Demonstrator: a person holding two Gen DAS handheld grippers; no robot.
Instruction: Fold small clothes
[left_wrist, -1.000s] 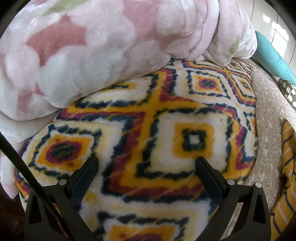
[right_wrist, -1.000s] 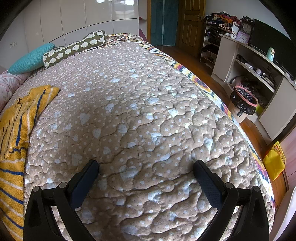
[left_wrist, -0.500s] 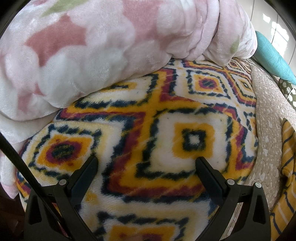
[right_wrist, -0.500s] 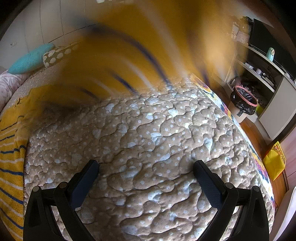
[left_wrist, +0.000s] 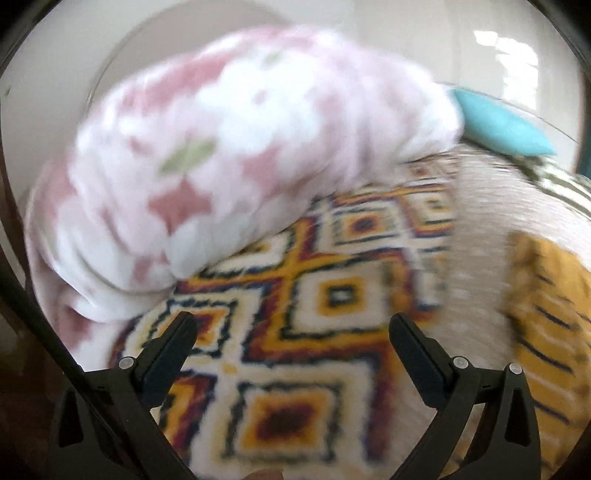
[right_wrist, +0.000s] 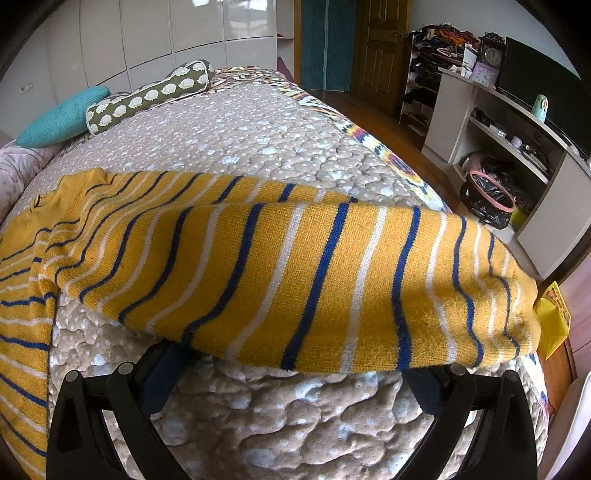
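Yellow knit, blue-and-white striped sweater (right_wrist: 295, 273): lying across quilted bed (right_wrist: 280, 417), draping over right gripper (right_wrist: 295, 373), fingers (right_wrist: 164, 373) spread apart, gripping nothing. Left view, blurred: left gripper (left_wrist: 291, 332) fingers gaping over patterned blanket (left_wrist: 295, 354); sweater (left_wrist: 550, 325) showing rightward.

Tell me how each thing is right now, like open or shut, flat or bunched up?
Left gripper: open, empty, over the patterned blanket.
Right gripper: open, holding nothing; its fingers are partly hidden under the sweater.
Sweater: spread across the bed, unfolded, one part draped over the right gripper's fingers.
Pink blanket: bunched in a heap.
Door: shut.
Bin: lined with a black bag, open-topped.
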